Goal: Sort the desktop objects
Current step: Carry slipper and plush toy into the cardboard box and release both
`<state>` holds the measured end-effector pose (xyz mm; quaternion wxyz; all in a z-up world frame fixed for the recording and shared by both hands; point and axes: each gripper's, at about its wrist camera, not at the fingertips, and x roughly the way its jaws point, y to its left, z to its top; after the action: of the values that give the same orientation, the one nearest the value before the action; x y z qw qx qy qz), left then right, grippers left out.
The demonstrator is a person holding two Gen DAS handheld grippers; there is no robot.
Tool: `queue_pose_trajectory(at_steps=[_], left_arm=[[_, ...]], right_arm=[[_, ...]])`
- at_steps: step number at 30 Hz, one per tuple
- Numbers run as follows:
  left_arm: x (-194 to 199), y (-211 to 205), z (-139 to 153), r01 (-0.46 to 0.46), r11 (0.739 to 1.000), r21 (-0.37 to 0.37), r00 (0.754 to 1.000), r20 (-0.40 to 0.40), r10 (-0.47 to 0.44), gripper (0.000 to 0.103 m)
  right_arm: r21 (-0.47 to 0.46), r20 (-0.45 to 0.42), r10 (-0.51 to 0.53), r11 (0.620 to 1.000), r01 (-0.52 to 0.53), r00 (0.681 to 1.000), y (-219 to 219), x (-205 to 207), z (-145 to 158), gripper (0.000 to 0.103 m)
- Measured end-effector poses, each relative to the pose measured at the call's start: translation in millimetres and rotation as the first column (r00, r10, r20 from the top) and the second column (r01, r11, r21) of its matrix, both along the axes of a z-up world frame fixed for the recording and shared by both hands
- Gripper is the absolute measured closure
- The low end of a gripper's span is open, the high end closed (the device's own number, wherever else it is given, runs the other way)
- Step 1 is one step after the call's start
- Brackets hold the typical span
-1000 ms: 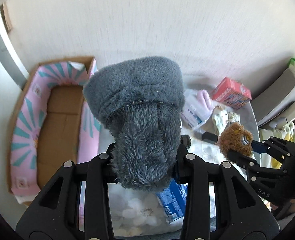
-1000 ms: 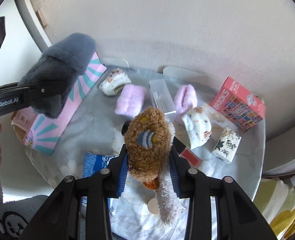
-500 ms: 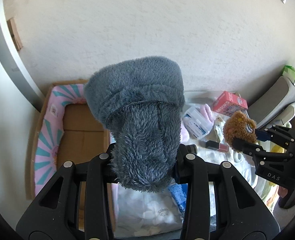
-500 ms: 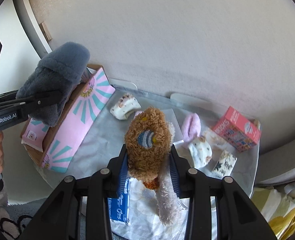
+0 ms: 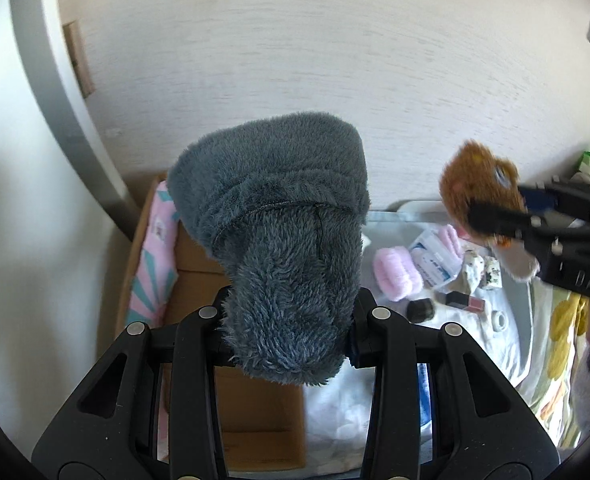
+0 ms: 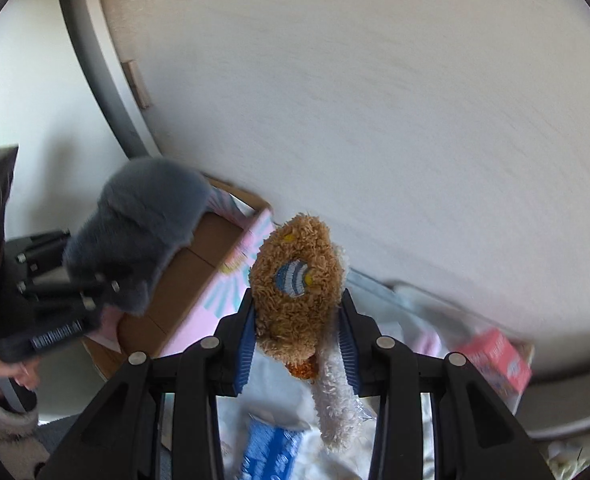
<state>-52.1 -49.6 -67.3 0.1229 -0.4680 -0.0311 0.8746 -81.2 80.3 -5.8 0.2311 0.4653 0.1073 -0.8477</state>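
My left gripper [image 5: 291, 320] is shut on a fluffy grey slipper [image 5: 279, 216] and holds it in the air above the open cardboard box with pink sunburst sides [image 5: 155, 264]. My right gripper [image 6: 297, 336] is shut on a brown plush toy [image 6: 295, 280] with a blue striped patch and a cream tail, raised above the table next to the box [image 6: 199, 276]. The grey slipper also shows in the right wrist view [image 6: 143, 224], and the brown toy in the left wrist view [image 5: 479, 188].
On the white cloth-covered table [image 5: 475, 328] lie pink fluffy items [image 5: 395, 276], a clear plastic case [image 5: 431, 256], patterned socks [image 5: 471, 276], a red lipstick [image 5: 463, 301] and a blue packet [image 6: 271, 452]. A red box [image 6: 495, 360] sits at the right. A wall stands close behind.
Both grippers have risen and moved left toward the box with their loads. The table objects look smaller and lower in both views.
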Motion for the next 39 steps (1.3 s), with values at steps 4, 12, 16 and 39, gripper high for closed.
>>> queue_pose_trajectory(at_steps=[4, 12, 16, 39], left_arm=[[-2.3, -17.4, -11.1, -0.024, 0.999, -0.031, 0.999, 0.025, 0.025, 0.07], [-0.9, -46.7, -47.8, -0.042, 0.998, -0.045, 0.994, 0.095, 0.046, 0.07], [2.1, -59.7, -67.1, -0.042, 0.997, -0.061, 0.99, 0.131, 0.05, 0.07], [11.5, -74.1, -112.2, 0.034, 0.995, -0.098, 0.977, 0.214, -0.012, 0.067]], right_arm=[[-0.014, 0.009, 0.039, 0.999, -0.039, 0.999, -28.2, -17.1, 3.3, 0.069], [-0.068, 0.112, 0.093, 0.994, -0.086, 0.989, -84.5, -47.4, -14.5, 0.069], [-0.079, 0.16, 0.118, 0.991, -0.107, 0.98, -115.9, -52.4, -34.8, 0.069], [-0.03, 0.248, 0.134, 0.991, -0.13, 0.96, -178.0, -64.1, -79.1, 0.067]])
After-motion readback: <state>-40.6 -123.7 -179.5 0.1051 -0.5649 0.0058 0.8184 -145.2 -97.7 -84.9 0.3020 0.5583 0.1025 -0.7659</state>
